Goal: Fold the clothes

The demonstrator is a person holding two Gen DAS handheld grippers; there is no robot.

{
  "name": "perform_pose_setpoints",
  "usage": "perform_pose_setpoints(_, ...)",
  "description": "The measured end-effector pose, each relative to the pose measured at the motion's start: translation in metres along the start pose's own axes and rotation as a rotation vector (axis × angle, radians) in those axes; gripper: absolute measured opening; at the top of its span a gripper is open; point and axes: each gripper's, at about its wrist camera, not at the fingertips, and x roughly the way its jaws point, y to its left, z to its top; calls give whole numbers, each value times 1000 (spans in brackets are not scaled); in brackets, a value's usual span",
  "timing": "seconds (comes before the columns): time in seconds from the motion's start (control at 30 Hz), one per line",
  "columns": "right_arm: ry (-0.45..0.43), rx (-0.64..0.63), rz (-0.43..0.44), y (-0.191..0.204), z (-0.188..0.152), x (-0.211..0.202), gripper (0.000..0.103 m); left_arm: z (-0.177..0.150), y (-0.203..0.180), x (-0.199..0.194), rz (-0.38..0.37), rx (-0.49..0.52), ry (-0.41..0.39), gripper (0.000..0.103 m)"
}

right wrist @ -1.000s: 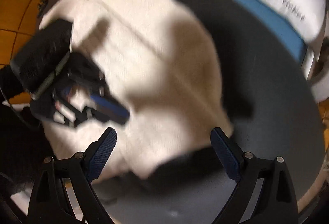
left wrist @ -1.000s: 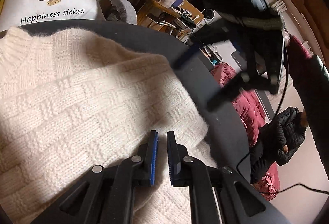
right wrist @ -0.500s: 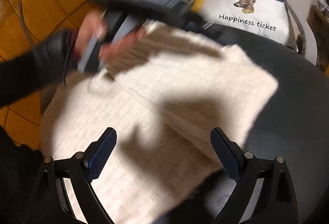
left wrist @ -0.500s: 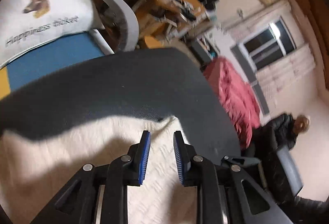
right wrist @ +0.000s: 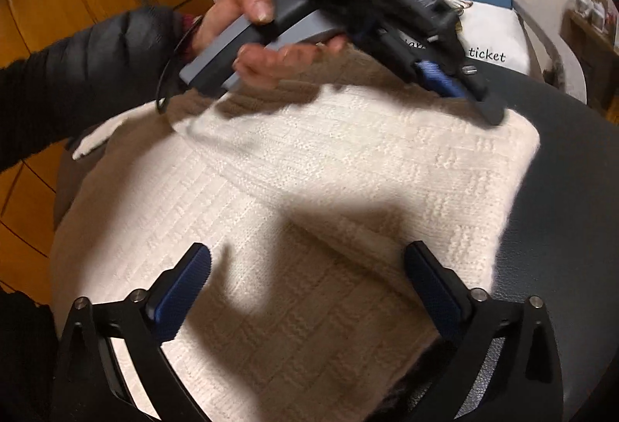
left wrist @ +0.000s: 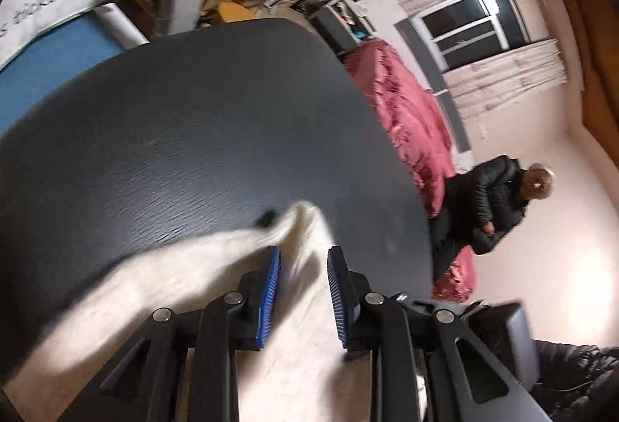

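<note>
A cream knitted sweater (right wrist: 309,189) lies folded on the dark round table (right wrist: 561,197). In the right wrist view my right gripper (right wrist: 307,267) hovers wide open over its near half, with nothing between the fingers. My left gripper (right wrist: 476,100), held by a hand (right wrist: 247,19), points down at the sweater's far right corner. Seen from the left wrist, the left gripper (left wrist: 303,267) has its blue pads apart over a blurred corner of the sweater (left wrist: 305,217), holding nothing.
Bare table top (left wrist: 193,131) stretches beyond the sweater. A white printed pillow (left wrist: 38,4) and a blue cushion (left wrist: 50,73) sit past the table's far edge. A red bedspread (left wrist: 402,104) and a seated person in a black jacket (left wrist: 495,197) are on the right.
The left gripper has swung toward the sweater's far right corner and its pads have spread apart. The right gripper stayed wide open while its view swung over the sweater.
</note>
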Motion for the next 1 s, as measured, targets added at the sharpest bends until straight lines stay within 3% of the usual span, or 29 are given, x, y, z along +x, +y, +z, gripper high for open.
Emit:
perform_pose_setpoints(0.1,1,-27,-48,10,-4,4,103,11,-14,18,20,59,61,23)
perform_pose_setpoints(0.2,-7,-51,-99,19,-8,9,103,20,-24,35,106,114,108,22)
perform_pose_setpoints(0.27,-17,-61,-127,25,-11,11,103,20,-34,32,125,170,27,6)
perform_pose_setpoints(0.37,-22,-64,-134,27,-14,11,103,10,-38,17,85,203,-111,6)
perform_pose_setpoints(0.47,-29,-53,-122,27,-17,9,103,9,-14,11,115,130,-230,5)
perform_pose_setpoints(0.53,-26,-54,-126,28,-19,9,103,10,4,21,185,50,-222,4)
perform_pose_setpoints(0.67,-13,-74,-156,36,-22,10,103,22,-11,25,239,74,-182,9)
perform_pose_setpoints(0.77,-13,-68,-149,36,-24,9,103,21,-12,-7,194,5,-257,14)
perform_pose_setpoints(0.87,-14,-69,-153,39,-27,8,103,1,-18,-45,89,-16,-319,16)
perform_pose_setpoints(0.93,-18,-64,-146,40,-29,7,103,-13,-23,-49,71,5,-294,17)
perform_pose_setpoints(1.0,-21,-62,-143,38,-32,1,103,-24,-26,-35,117,21,-232,17)
